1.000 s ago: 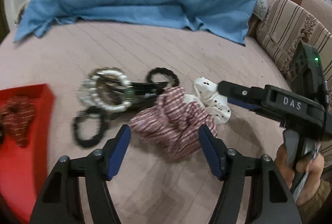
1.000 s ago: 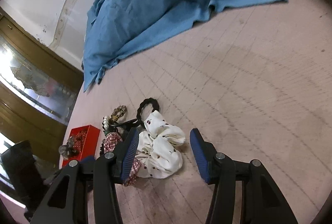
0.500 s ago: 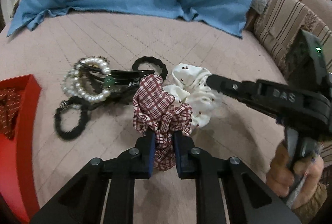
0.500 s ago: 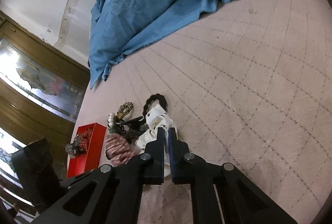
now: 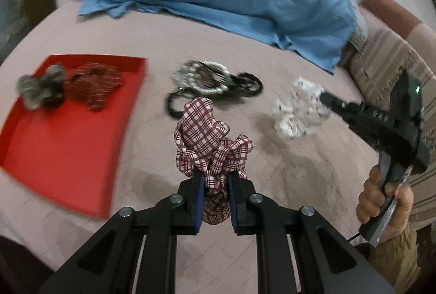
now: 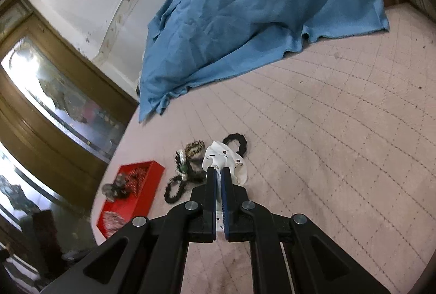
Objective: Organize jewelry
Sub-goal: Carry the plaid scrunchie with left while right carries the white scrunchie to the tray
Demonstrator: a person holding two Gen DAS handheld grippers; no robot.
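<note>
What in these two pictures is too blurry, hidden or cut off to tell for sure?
- Jewelry pile, left wrist view: motion blur merges the pieces.
- Grey item in the red tray, left wrist view: blurred, kind unclear.
- Plaid scrunchie, left wrist view: lower part hidden by the left gripper.
- White scrunchie, right wrist view: partly behind the right gripper.

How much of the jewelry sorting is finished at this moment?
Done: the red tray holds a dark red scrunchie and a grey one. In hand: the left gripper grips the plaid scrunchie; the right gripper grips the white dotted scrunchie. Left: the pearl bracelets and black hair ties on the bed.
</note>
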